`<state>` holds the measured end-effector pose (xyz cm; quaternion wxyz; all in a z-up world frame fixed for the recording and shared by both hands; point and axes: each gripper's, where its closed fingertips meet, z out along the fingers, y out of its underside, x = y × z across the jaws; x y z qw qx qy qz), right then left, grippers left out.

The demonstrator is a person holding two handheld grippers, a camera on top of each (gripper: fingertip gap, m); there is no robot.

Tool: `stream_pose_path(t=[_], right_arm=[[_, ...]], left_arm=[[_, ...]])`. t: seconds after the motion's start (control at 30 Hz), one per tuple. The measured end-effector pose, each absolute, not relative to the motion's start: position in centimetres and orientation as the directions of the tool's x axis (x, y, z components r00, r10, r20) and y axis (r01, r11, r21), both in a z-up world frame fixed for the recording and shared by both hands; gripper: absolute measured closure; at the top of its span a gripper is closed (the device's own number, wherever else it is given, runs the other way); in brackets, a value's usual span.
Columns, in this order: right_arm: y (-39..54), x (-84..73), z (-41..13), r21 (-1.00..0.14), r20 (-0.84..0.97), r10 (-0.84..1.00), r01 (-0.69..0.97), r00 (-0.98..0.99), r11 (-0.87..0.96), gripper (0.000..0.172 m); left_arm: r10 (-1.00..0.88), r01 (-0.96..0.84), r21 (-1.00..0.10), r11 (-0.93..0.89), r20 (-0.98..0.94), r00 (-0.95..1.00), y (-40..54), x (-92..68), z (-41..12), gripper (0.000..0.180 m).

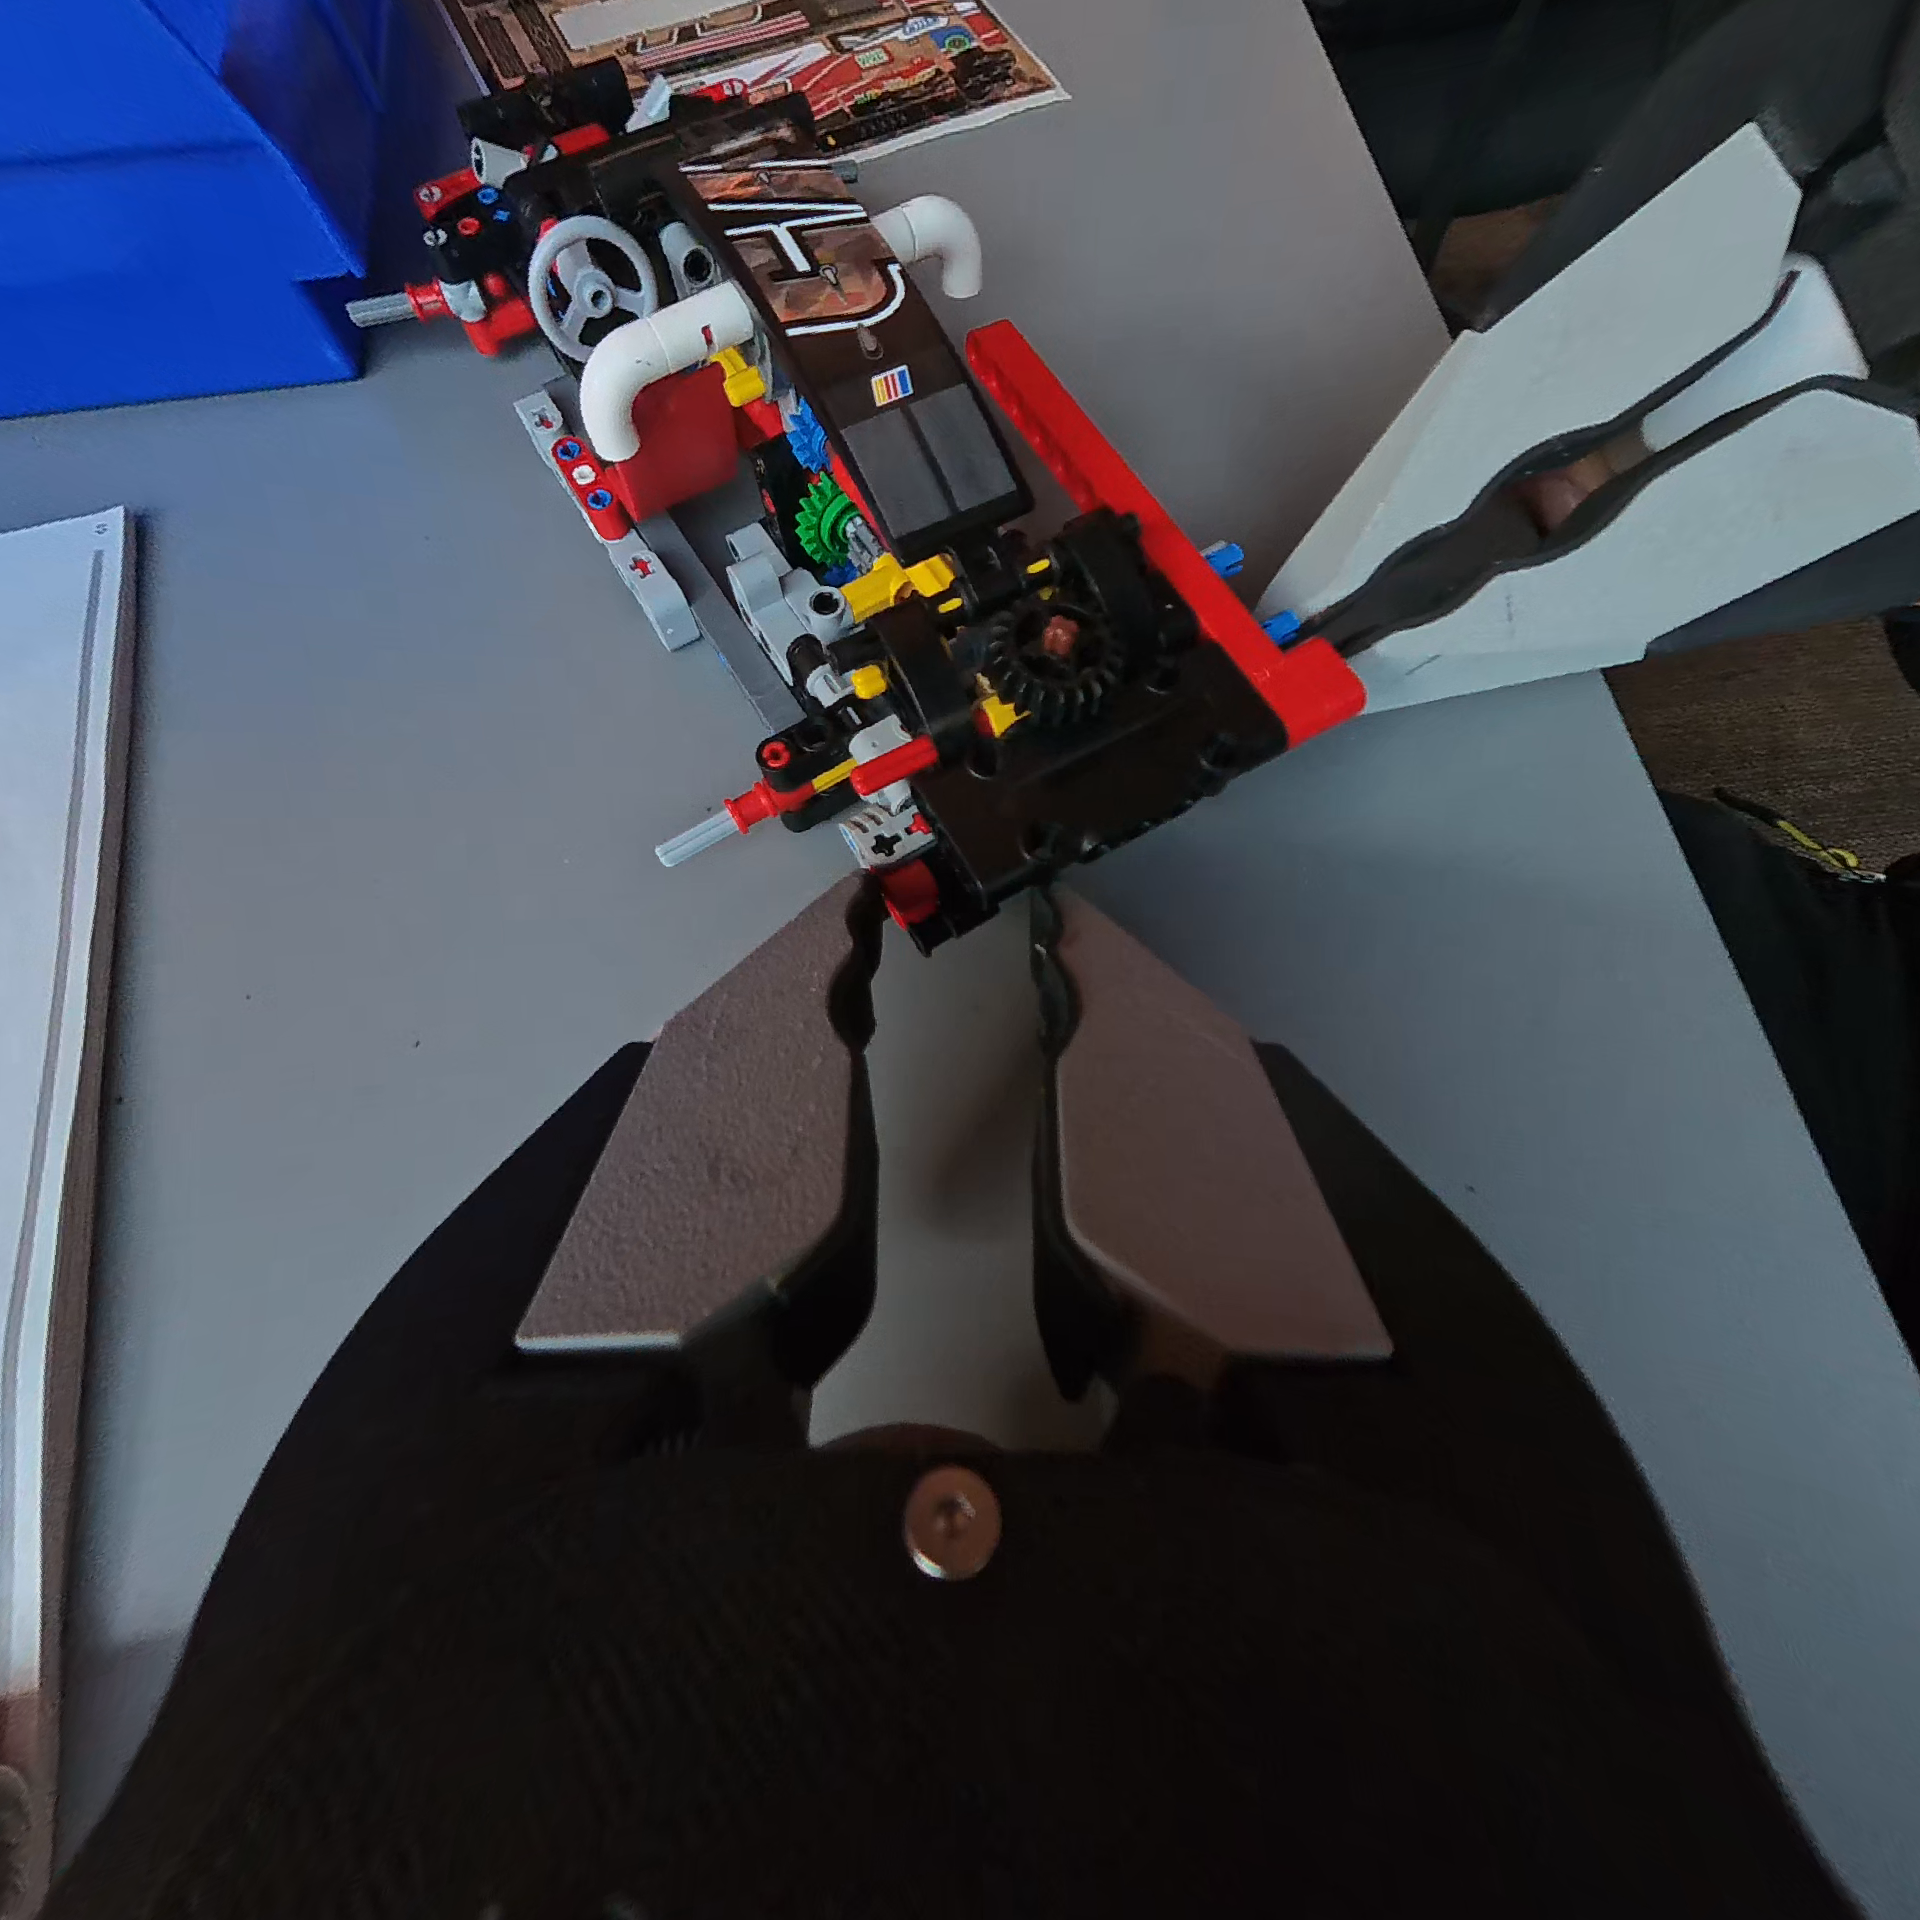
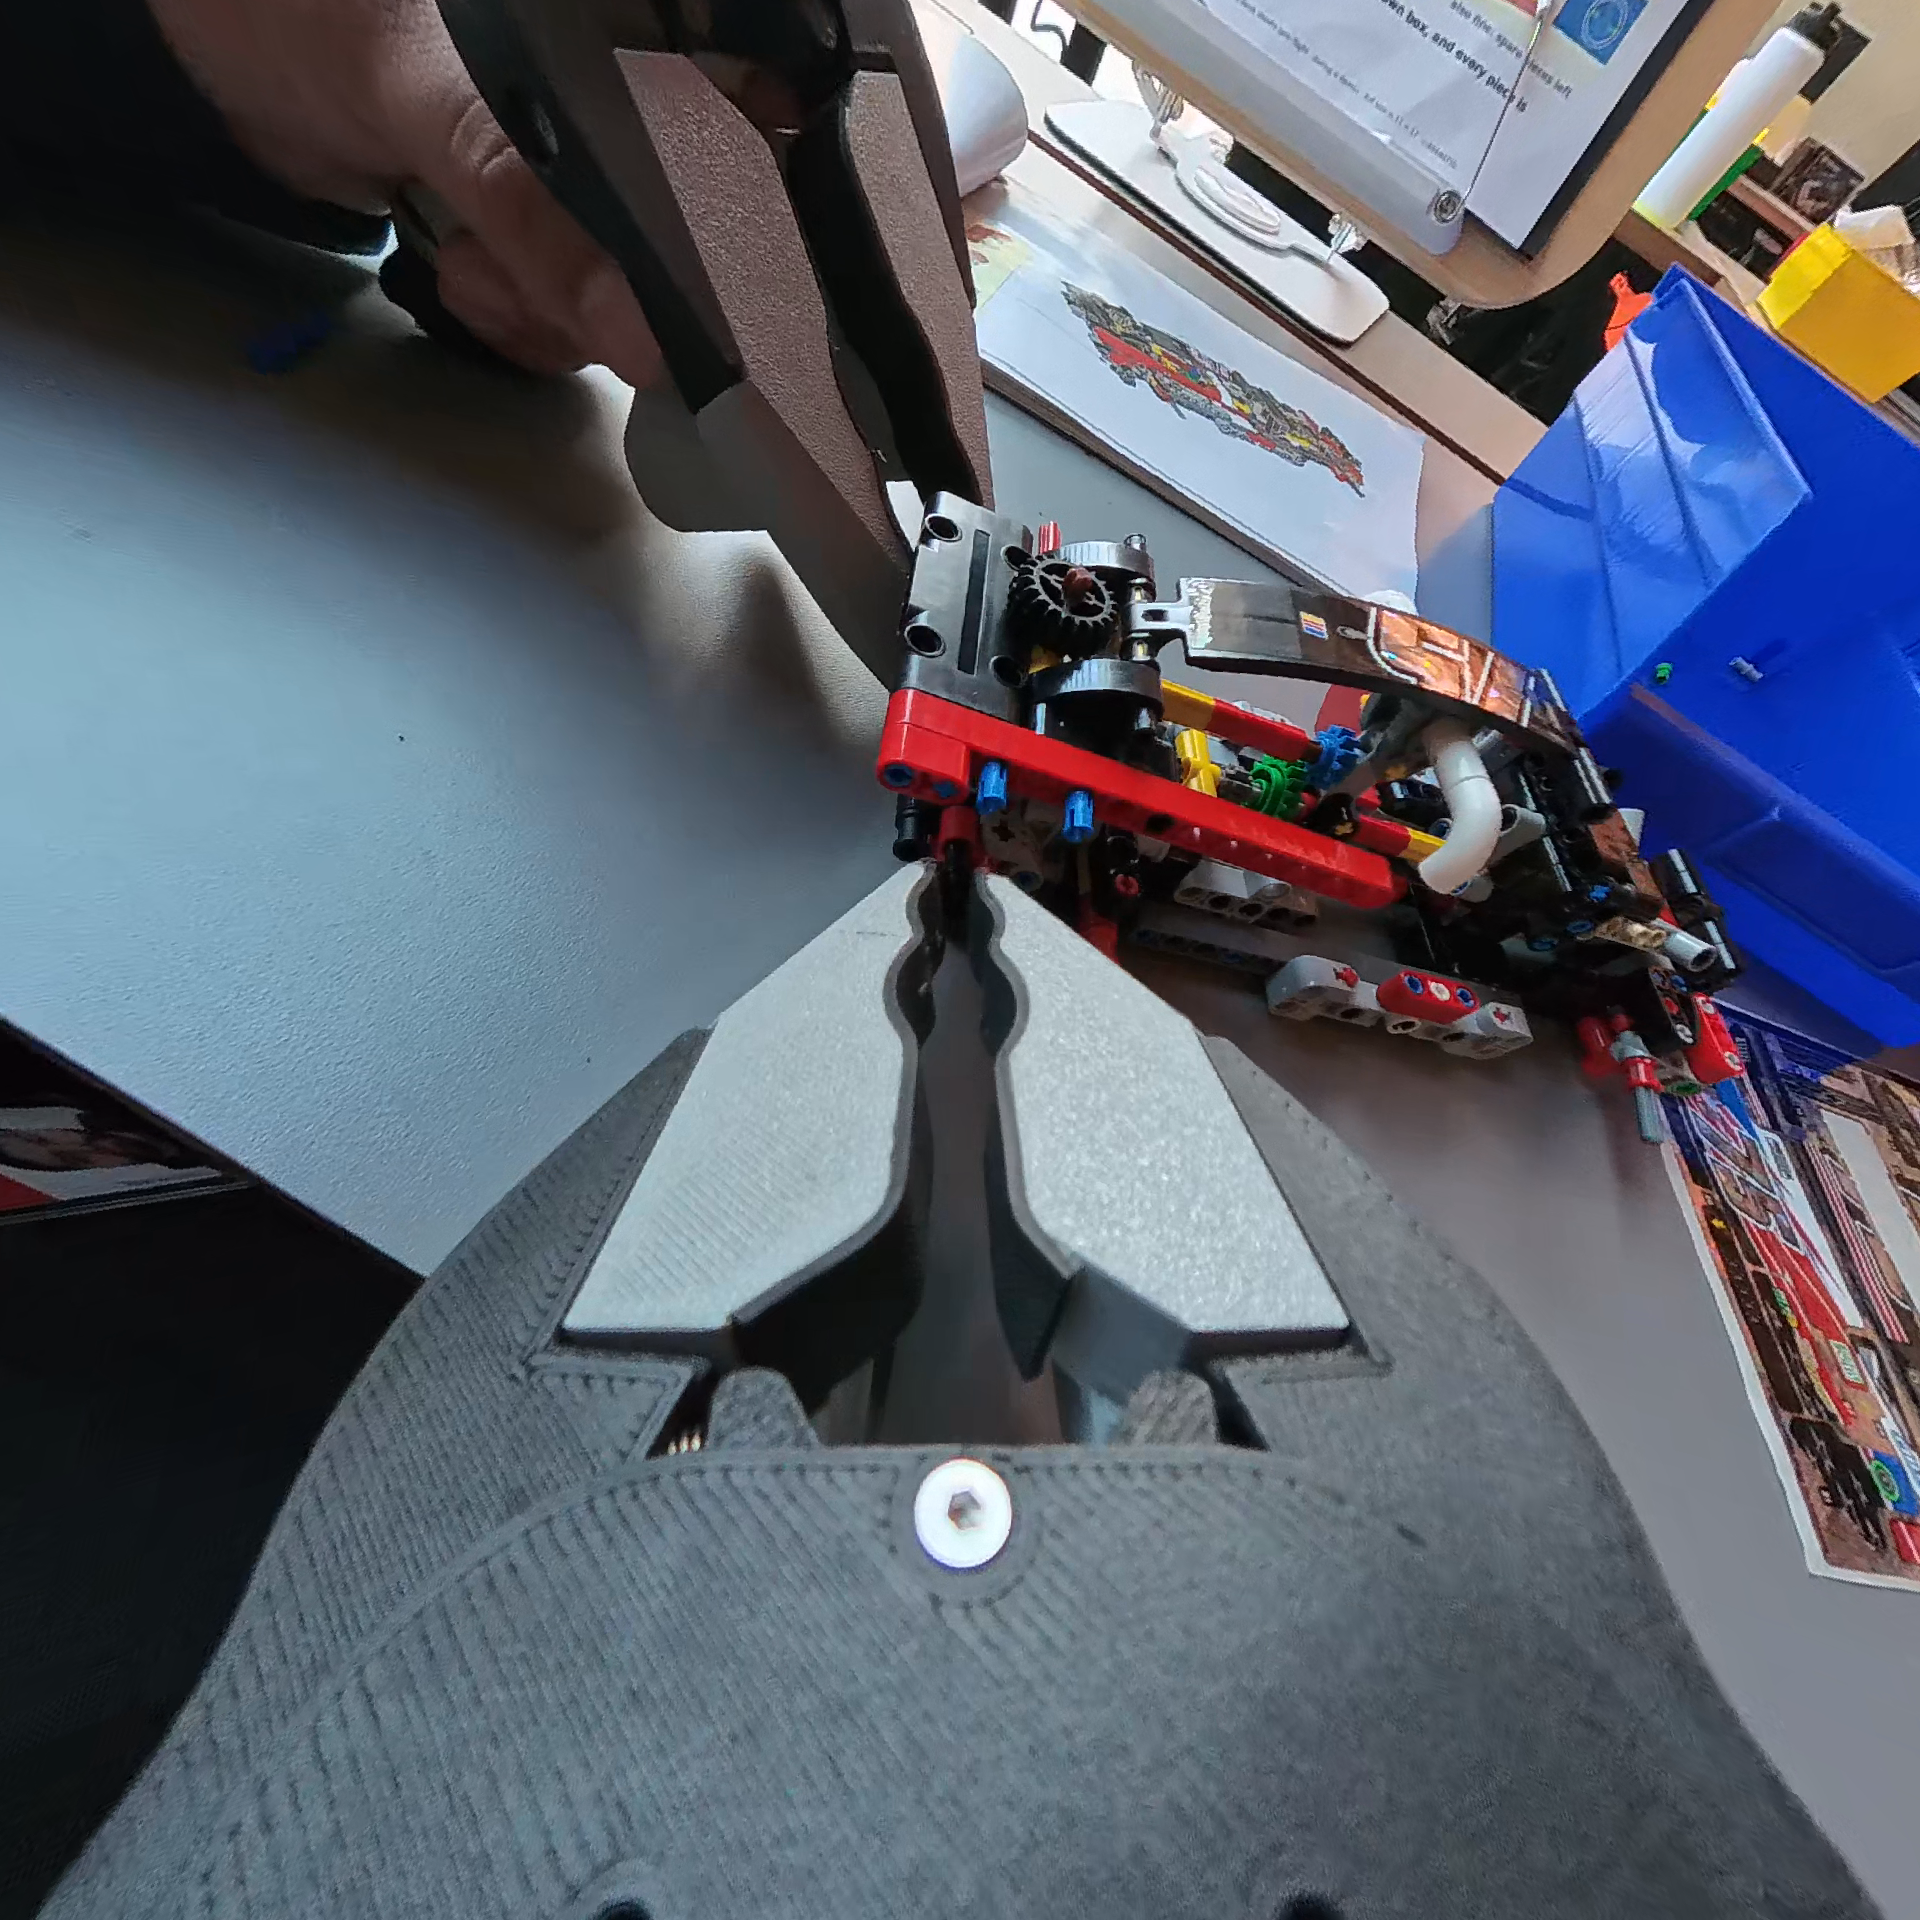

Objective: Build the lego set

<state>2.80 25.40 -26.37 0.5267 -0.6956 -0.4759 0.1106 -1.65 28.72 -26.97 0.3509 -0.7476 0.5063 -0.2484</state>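
Note:
A brick-built car model with a black roof panel, a long red side beam, white pipes and coloured gears lies on the grey table. My left gripper, with brown fingers, is shut on the corner of the model's black rear frame. It also shows in the right wrist view, coming down onto that frame. My right gripper, with pale fingers, is shut. Its tips rest against the model's rear corner just under the red beam, beside a blue pin.
A blue bin stands close behind the model's front. A sticker sheet and an instruction booklet lie on the table. The booklet's edge is at the left. The table edge runs close on the right. A hand holds the left gripper.

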Motion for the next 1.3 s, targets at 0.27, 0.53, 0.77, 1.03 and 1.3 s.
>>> stream_pose_path(t=[0.27, 0.53, 0.77, 1.03, 1.3], right_arm=[[25.54, 2.74, -26.5, -0.876, 0.201, 0.79, 0.467, 0.579, -0.119, 0.17], [25.63, 2.58, -26.28, -0.904, -0.059, 0.788, 0.301, 0.613, -0.302, 0.17], [25.7, 2.68, -26.45, -0.878, 0.193, 0.789, 0.462, 0.583, -0.126, 0.17], [25.87, 2.72, -26.7, -0.796, 0.404, 0.735, 0.605, 0.544, -0.011, 0.17], [25.94, 2.67, -26.85, -0.814, 0.322, 0.776, 0.577, 0.542, -0.065, 0.17]], left_arm=[[-0.929, -0.587, -0.775, -0.235, 0.002, 0.37, 28.83, -1.69, -26.99, 0.155], [-0.925, -0.59, -0.774, -0.232, -0.011, 0.379, 28.9, -1.74, -27.01, 0.155], [-0.925, -0.593, -0.773, -0.227, -0.021, 0.38, 28.89, -1.74, -27.03, 0.155], [-0.924, -0.594, -0.773, -0.225, -0.023, 0.381, 28.88, -1.73, -27.04, 0.155], [-0.923, -0.595, -0.772, -0.224, -0.028, 0.383, 28.91, -1.77, -27.04, 0.155]])
